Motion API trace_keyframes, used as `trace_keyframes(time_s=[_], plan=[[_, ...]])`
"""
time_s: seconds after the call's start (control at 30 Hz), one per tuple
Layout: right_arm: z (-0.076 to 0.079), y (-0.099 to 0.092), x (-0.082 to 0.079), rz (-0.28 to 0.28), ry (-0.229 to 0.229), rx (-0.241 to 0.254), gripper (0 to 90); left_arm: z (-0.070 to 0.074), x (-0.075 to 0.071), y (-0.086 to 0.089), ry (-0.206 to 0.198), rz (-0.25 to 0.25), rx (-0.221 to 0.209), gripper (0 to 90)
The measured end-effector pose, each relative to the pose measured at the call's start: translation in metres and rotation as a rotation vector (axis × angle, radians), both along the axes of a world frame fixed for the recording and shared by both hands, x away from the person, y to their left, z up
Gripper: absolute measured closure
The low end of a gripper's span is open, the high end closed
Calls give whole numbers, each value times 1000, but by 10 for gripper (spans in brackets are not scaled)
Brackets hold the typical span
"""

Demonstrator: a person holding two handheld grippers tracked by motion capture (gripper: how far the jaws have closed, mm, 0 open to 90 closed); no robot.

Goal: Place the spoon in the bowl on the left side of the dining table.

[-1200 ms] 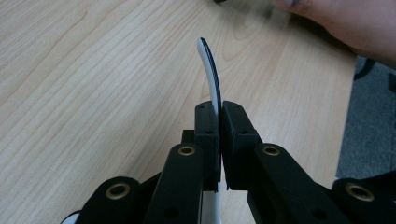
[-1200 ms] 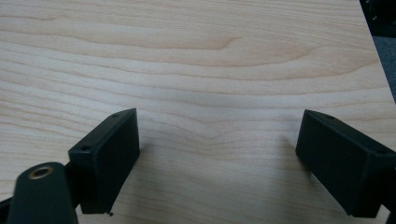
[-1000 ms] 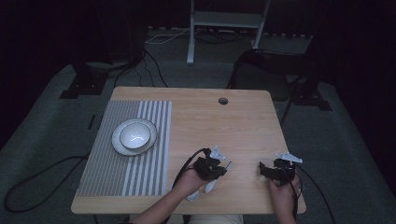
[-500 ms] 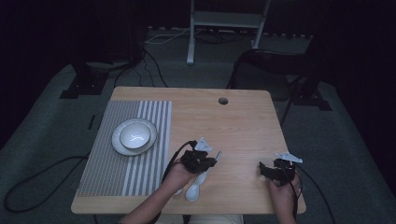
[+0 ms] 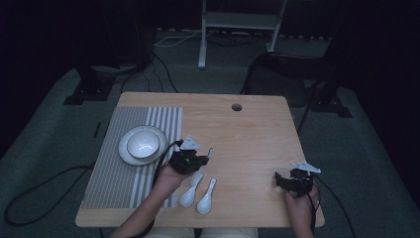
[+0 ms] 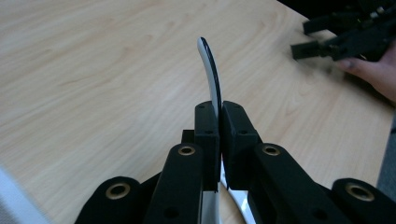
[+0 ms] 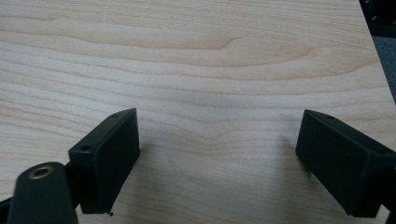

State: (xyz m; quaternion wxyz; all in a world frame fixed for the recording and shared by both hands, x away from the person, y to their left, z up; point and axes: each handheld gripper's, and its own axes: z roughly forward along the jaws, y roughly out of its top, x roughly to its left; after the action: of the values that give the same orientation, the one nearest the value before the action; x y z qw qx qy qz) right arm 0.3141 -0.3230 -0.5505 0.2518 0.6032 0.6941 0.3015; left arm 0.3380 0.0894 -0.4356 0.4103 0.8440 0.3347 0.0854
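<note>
My left gripper (image 5: 201, 159) hovers over the table's middle front, shut on the handle of a white spoon (image 5: 209, 152). In the left gripper view the curved handle (image 6: 210, 65) sticks up from between the closed pads of this gripper (image 6: 219, 119). Two more white spoons (image 5: 189, 194) (image 5: 205, 199) lie side by side on the wood just in front of that hand. My right gripper (image 5: 280, 179) rests near the front right corner, open, with bare wood between its jaws (image 7: 222, 128). It is also visible in the left gripper view (image 6: 343, 39).
A white bowl (image 5: 142, 144) sits on a white plate (image 5: 126, 156) at the far end of a grey striped placemat (image 5: 114, 183) on the table's left. A cable hole (image 5: 236, 107) lies near the far edge. Cables trail over the floor.
My left hand has moved left and away from the front edge with the spoon in its jaws. Two spoons now show on the table in front of it. The right hand has not moved.
</note>
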Motion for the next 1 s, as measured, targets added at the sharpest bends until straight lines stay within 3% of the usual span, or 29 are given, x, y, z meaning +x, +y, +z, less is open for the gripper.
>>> trace_keyframes(time_s=[0.2, 0.47, 0.77, 1.0], plan=[[0, 0, 0, 1, 0, 0, 129, 4, 3, 26, -8, 62, -47, 857], [0, 0, 0, 1, 0, -1, 129, 5, 8, 57, -12, 137, -64, 857], [0, 0, 0, 0, 0, 0, 129, 19, 18, 99, -37, 226, -103, 857], [0, 0, 0, 0, 0, -1, 129, 23, 29, 129, -45, 303, -68, 857]])
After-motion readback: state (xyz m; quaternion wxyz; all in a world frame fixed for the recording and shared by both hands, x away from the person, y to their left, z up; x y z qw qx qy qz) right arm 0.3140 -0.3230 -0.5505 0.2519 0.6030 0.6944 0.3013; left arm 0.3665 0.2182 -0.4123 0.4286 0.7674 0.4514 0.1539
